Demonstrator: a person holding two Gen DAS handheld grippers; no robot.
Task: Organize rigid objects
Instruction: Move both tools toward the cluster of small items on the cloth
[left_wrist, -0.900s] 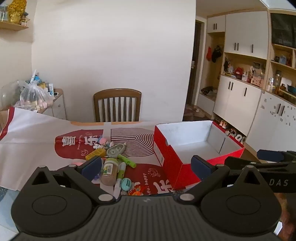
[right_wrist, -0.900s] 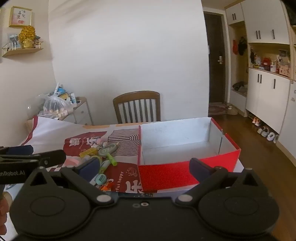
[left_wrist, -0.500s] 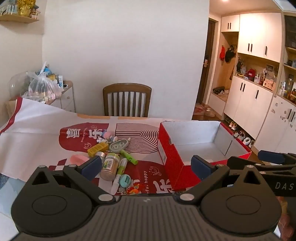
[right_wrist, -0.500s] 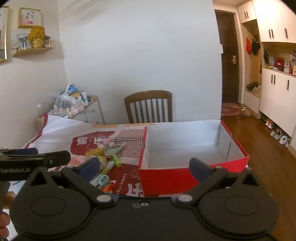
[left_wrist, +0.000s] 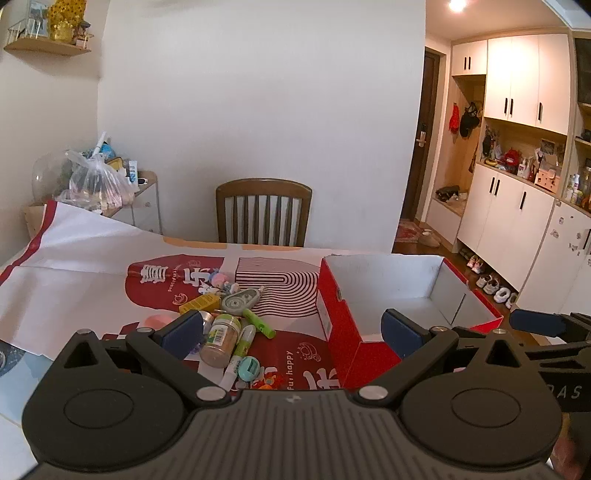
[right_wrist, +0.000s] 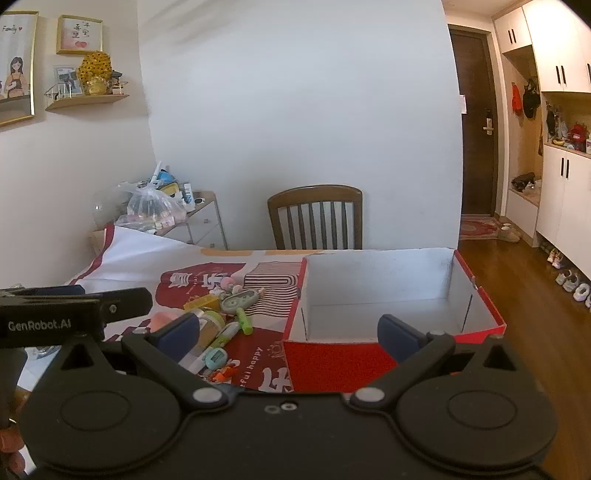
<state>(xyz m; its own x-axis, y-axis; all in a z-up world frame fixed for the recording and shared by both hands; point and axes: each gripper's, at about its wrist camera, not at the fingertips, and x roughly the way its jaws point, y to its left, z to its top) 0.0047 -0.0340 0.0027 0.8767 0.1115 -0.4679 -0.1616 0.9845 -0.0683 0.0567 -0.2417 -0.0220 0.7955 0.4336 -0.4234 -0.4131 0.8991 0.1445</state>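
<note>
- Legibly, the left gripper (right_wrist: 40, 317) carries "GenRobot.AI" on its side in the right wrist view, and the cloth (left_wrist: 74, 266) on the table reads "fu, happy" in white on red next to large Chinese characters.
- A framed picture (right_wrist: 14, 66) on the wall says "Family"; the jar (left_wrist: 221, 340) has a green and white label too small to read.
- The pile of small items (left_wrist: 229, 321) lies on the cloth just left of the red box (left_wrist: 340, 332): the jar on its side, a yellow block (left_wrist: 199, 303), a grey-green tape dispenser (left_wrist: 242, 299), a green marker (left_wrist: 258, 323) and a round teal piece (left_wrist: 249, 368).
- The box stands open with a white inside, nothing visible in it.
- Behind the table stand a wooden chair (left_wrist: 264, 212), a side cabinet with a plastic bag (left_wrist: 94, 182) on top, white cupboards (left_wrist: 517, 77) and a dark door (right_wrist: 476, 122).
- The left gripper (left_wrist: 291, 328) is spread wide and holds nothing; the right gripper (right_wrist: 288, 334) is likewise spread wide and bare.
- Compared with half a second ago, both cameras sit slightly higher and farther back, showing more wall and ceiling; the pile and box have not shifted.
</note>
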